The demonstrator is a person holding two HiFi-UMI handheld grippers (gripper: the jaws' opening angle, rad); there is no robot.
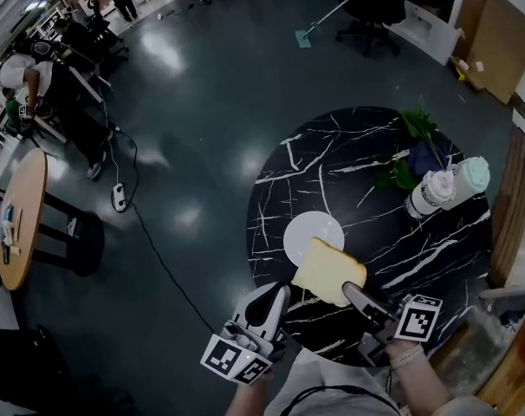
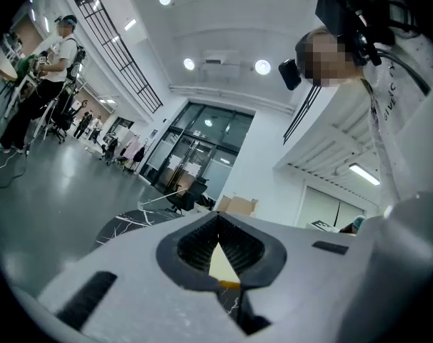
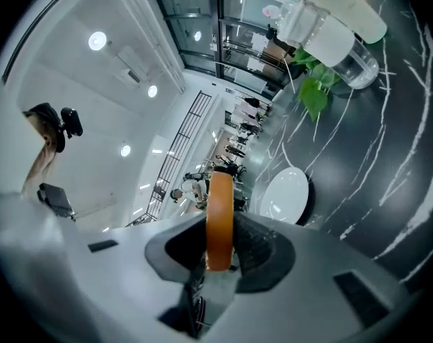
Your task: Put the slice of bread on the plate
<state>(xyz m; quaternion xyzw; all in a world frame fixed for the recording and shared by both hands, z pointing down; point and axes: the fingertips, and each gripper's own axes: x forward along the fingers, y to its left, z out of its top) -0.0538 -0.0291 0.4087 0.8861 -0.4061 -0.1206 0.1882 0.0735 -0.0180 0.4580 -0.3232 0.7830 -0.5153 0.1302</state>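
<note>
Hovering pale square bread slice point(image 1: 326, 269), orange-crusted

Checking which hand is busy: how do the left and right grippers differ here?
The right gripper has its jaws clamped on the slice of bread; the left gripper has its jaws together, empty. The right gripper is well over the black table; the left gripper is at its rim. Both point inward over it.

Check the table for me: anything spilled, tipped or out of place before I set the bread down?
Nothing stands out. The slice of bread is intact in the right gripper, near the edge of the bare plate. There is no spill on the table.
</note>
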